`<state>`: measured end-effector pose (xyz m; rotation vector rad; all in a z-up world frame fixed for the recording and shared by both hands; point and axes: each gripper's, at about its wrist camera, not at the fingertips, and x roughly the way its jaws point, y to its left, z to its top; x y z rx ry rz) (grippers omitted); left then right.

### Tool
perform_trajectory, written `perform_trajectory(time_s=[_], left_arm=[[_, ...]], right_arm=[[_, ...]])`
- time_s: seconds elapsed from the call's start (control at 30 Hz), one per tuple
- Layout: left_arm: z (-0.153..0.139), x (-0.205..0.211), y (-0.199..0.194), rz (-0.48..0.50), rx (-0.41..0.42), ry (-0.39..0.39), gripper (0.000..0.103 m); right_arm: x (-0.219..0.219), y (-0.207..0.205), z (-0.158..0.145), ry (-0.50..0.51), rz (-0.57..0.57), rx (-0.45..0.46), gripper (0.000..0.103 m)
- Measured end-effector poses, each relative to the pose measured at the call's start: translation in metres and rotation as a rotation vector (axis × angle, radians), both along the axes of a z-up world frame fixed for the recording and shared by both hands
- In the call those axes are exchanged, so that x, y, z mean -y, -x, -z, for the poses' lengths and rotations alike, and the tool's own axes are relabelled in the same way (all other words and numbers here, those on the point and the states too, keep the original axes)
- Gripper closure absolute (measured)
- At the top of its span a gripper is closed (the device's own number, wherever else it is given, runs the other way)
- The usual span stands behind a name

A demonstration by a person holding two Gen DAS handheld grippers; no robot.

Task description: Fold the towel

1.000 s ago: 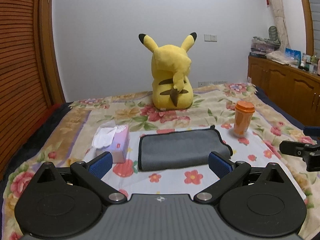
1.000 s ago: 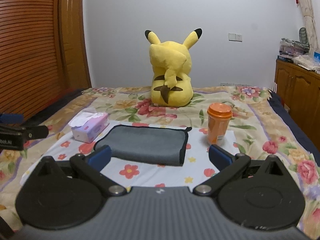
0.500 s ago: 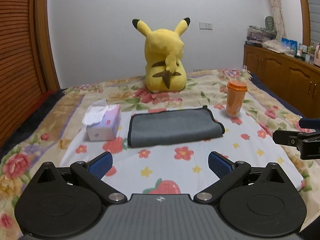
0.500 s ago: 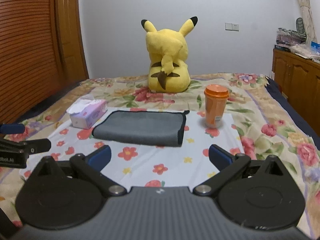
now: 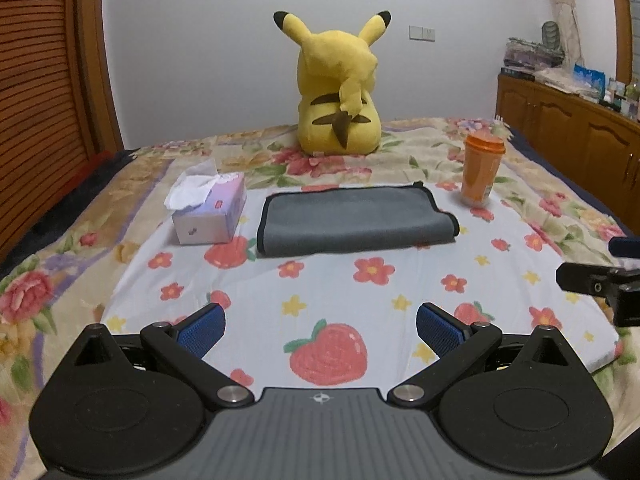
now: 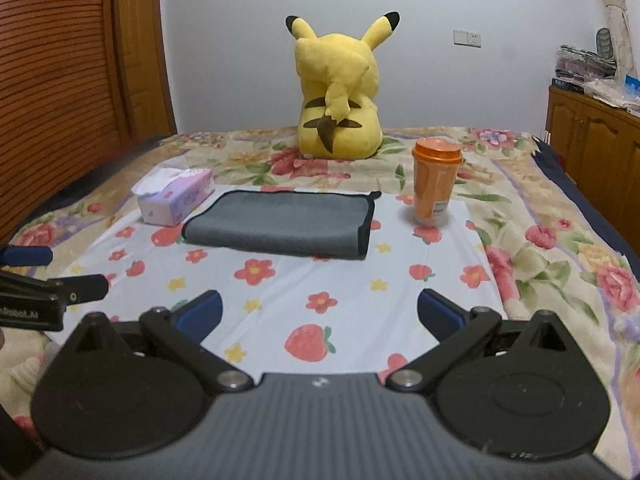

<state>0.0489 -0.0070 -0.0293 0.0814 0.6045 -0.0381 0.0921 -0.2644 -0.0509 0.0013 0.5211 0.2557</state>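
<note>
A grey towel [image 5: 354, 220] with black trim lies folded on the white flower-print sheet [image 5: 328, 292] on the bed; it also shows in the right wrist view [image 6: 280, 224]. My left gripper [image 5: 318, 330] is open and empty, hovering over the sheet's near part, well short of the towel. My right gripper [image 6: 318, 314] is open and empty, also back from the towel. Each gripper's tip shows at the edge of the other's view.
A tissue box [image 5: 210, 210] stands left of the towel, an orange cup [image 5: 480, 170] to its right. A yellow Pikachu plush [image 5: 340, 92] sits behind. Wooden cabinets [image 5: 580, 128] line the right wall, a slatted wooden door [image 5: 36, 100] the left.
Both grippers have drawn back and away from the towel, which now looks farther off. The towel lies unmoved. Both grippers stay open.
</note>
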Motion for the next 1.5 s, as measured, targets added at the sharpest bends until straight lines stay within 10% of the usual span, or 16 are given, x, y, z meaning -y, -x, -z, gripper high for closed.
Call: perform_trajectory(time_s=[1.5], left_arm=[[-0.014, -0.009, 0.032, -0.052, 0.218, 0.028, 0.0]], right_arm=[[0.003, 0.011, 0.002, 0.007, 0.046, 0.106, 0.0]])
